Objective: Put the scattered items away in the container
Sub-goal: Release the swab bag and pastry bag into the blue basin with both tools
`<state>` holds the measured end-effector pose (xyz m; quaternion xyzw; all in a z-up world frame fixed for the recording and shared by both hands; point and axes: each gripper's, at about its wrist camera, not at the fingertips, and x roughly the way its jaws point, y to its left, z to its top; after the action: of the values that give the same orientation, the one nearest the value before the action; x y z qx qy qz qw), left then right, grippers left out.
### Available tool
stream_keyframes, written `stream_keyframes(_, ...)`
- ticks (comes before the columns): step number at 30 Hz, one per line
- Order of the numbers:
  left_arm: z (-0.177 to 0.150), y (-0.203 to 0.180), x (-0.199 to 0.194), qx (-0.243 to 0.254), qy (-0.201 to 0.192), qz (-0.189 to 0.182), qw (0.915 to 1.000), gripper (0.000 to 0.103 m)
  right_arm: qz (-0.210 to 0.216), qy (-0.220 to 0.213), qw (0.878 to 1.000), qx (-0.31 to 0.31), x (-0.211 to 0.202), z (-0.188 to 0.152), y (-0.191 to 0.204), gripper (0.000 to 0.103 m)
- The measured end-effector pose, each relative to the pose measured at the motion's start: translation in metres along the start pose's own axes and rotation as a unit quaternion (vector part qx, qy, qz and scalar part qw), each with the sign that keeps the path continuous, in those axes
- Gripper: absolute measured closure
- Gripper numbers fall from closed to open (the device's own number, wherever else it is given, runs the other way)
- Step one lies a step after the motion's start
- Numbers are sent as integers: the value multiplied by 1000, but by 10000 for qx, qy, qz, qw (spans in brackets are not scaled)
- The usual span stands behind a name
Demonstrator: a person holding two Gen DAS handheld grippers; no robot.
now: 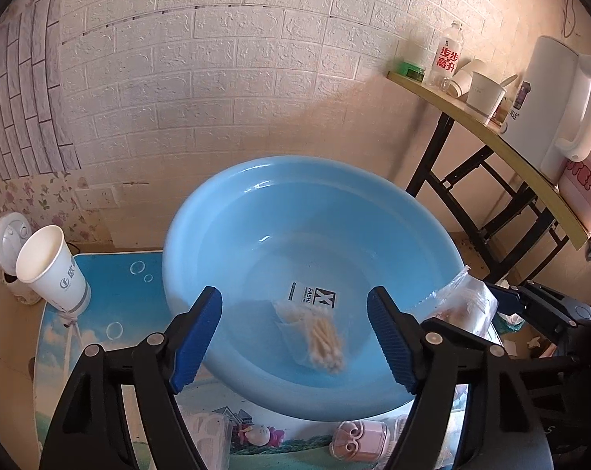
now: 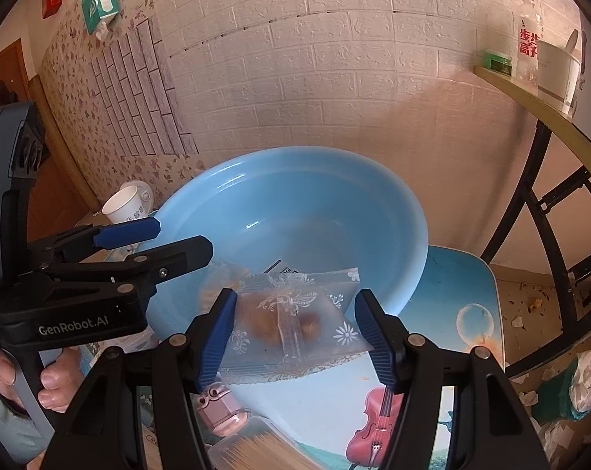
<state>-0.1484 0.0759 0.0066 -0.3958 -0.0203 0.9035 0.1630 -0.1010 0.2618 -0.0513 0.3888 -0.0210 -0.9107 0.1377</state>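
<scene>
A light blue basin (image 1: 256, 203) (image 2: 334, 196) stands on a small picture-printed table. A clear bag of cotton swabs (image 1: 322, 333) lies inside it beside a black-and-white label. My left gripper (image 1: 295, 337) is open and empty over the basin's near side. A clear patterned bag with brown pieces (image 2: 295, 321) (image 1: 467, 301) rests across the basin's near rim, between the open fingers of my right gripper (image 2: 291, 337); the pads do not press it. A pink container (image 2: 219, 407) (image 1: 362, 438) and a box of thin sticks (image 2: 256, 450) lie on the table.
A white paper cup (image 1: 52, 270) (image 2: 125, 203) stands left of the basin. A folding table (image 1: 503, 149) at right carries a white kettle (image 1: 557, 102), a bottle and cups. A brick-pattern wall is behind. Litter lies on the floor at right (image 2: 569, 391).
</scene>
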Motion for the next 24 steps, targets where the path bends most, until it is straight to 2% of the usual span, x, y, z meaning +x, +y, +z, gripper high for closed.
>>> stream_keyframes(7, -2, 21, -13, -247, -134, -11, 9996, 26, 5, 33, 10000, -70, 1, 6, 5, 39)
stream_keyframes(10, -1, 28, -17, -288, -212, 23, 9994, 21, 18, 67, 9999, -120, 6, 9, 11, 39)
stream_keyframes(18, -4, 37, -24, -341, -301, 40, 9990, 20, 13, 254, 9995, -192, 24, 16, 22, 39)
stream_keyframes(20, -6, 38, -25, -304, -315, 101, 9990, 16, 0, 295, 9995, -135, 27, 16, 23, 36)
stream_keyframes(22, -8, 39, -27, -294, -357, 197, 9987, 8, -119, 287, 9994, -129, 27, 16, 23, 25)
stream_keyframes(24, -10, 41, -30, -305, -395, 284, 9984, 8, -222, 195, 9994, -179, 25, 17, 24, 23)
